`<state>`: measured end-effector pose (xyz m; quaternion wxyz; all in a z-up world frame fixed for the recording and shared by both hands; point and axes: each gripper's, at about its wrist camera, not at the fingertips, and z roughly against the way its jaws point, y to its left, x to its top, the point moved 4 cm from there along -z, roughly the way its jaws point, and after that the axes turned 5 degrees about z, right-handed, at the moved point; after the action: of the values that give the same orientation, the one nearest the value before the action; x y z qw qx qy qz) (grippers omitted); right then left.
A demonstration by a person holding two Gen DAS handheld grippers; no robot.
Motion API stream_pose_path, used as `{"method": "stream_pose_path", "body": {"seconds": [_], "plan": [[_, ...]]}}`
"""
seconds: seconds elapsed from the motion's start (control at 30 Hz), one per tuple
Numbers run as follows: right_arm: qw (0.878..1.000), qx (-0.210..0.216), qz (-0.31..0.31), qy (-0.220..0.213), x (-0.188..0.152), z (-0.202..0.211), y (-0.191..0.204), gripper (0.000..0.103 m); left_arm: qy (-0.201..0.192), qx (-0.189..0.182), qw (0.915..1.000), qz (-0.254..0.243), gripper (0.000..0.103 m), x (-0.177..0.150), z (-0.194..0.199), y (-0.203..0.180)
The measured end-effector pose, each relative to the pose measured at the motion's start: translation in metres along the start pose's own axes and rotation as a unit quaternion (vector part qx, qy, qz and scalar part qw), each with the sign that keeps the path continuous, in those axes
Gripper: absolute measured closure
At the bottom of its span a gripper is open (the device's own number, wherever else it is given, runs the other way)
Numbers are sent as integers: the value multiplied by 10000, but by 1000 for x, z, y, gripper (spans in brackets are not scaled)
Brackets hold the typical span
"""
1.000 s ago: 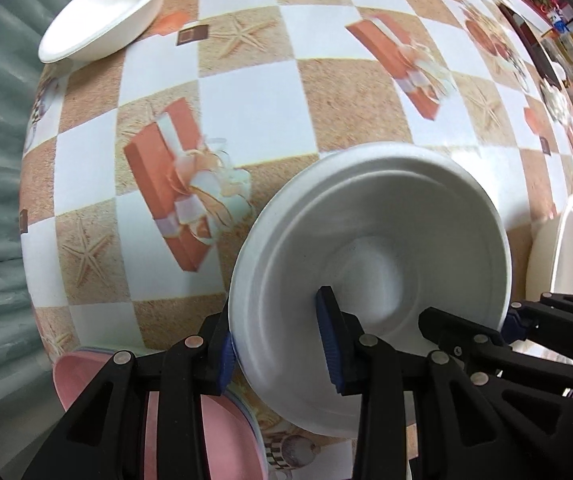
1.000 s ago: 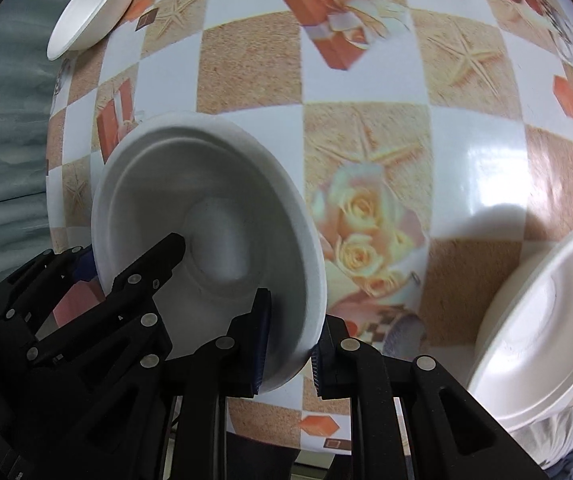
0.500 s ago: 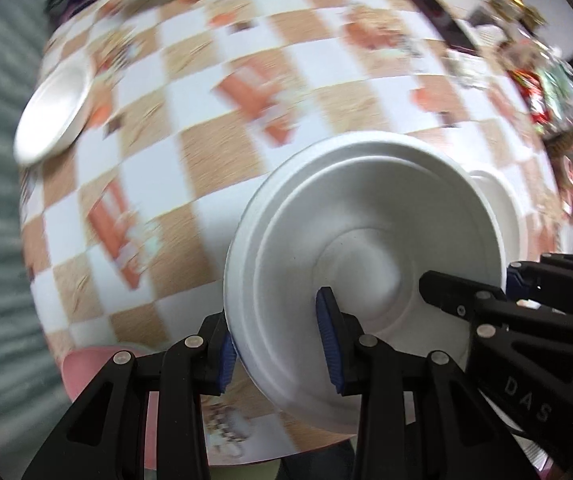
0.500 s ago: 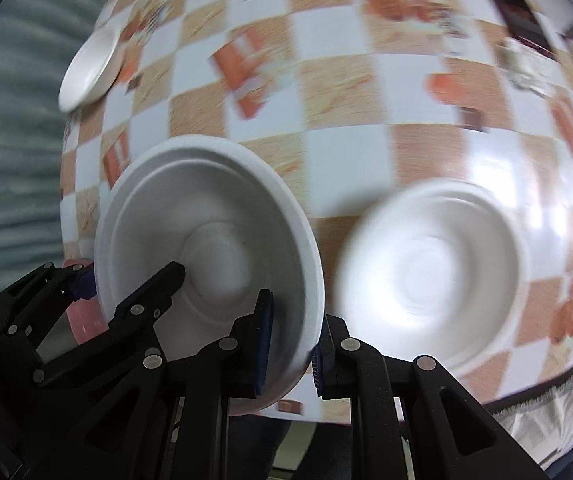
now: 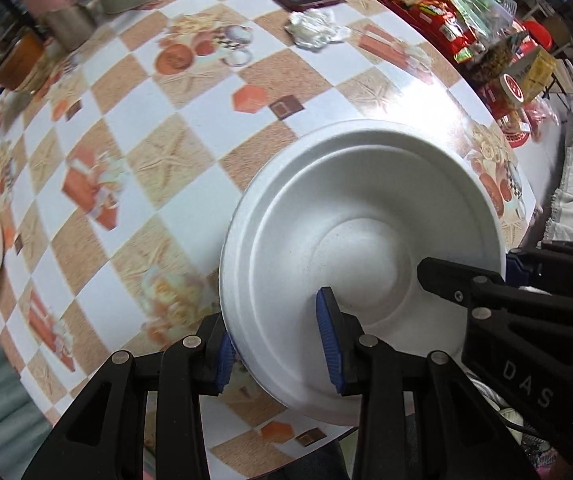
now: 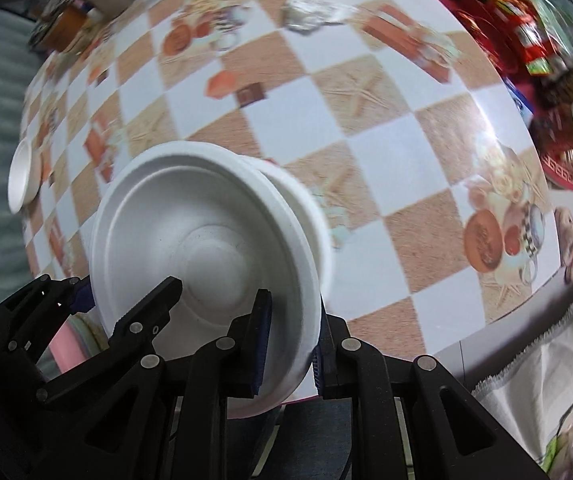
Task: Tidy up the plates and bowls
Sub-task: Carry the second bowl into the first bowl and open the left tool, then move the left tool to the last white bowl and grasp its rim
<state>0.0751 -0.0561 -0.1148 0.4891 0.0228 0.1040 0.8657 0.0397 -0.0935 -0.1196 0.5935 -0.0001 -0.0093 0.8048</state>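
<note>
Gripping opposite rims, both hand-held grippers (image 5: 278, 344) (image 6: 286, 344) carry the white bowl (image 5: 366, 240).

Both black grippers (image 5: 278, 344) (image 6: 286, 340) have silver screws, blue ribbed pads.

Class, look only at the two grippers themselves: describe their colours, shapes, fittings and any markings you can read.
Both the left gripper and the right gripper are matt black, built of angular linked bars with cut-out openings, joined by round silver pins. Ribbed blue pads line the fingertips. The right gripper's body bears pale letters "DAS". No sleeves or hands show.
</note>
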Motion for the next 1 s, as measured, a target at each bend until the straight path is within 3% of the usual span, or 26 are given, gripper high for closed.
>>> {"method": "stream_pose_path", "body": {"seconds": [0.07, 0.13, 0.23, 0.27, 0.33, 0.37, 0.63, 1.0], "plan": [[10000, 27, -49, 15, 1, 2, -12, 83, 53, 82, 9999, -21, 52, 3, -4, -1], [10000, -30, -44, 7, 3, 1, -17, 83, 54, 233, 9997, 41, 31, 3, -5, 3], [9999, -101, -58, 4, 6, 6, -28, 82, -101, 176, 9995, 244, 24, 1, 4, 18], [9999, -110, -87, -1, 6, 8, -33, 78, -136, 143, 9993, 319, 24, -1, 7, 25], [9996, -206, -173, -50, 8, 13, -41, 13, -194, 110, 9985, 493, 24, -4, 12, 39], [9991, -292, -225, -184, 9, 18, -46, 9, -218, 93, 9979, 603, 24, -6, 15, 47], [9988, -304, -280, -277, 27, 29, -48, 9, -397, 101, 9879, 1497, 23, -6, 31, 105], [9941, -84, 1008, -398, 75, 39, 67, 9, -827, 382, 9621, 2569, 23, 4, 64, 213]]}}
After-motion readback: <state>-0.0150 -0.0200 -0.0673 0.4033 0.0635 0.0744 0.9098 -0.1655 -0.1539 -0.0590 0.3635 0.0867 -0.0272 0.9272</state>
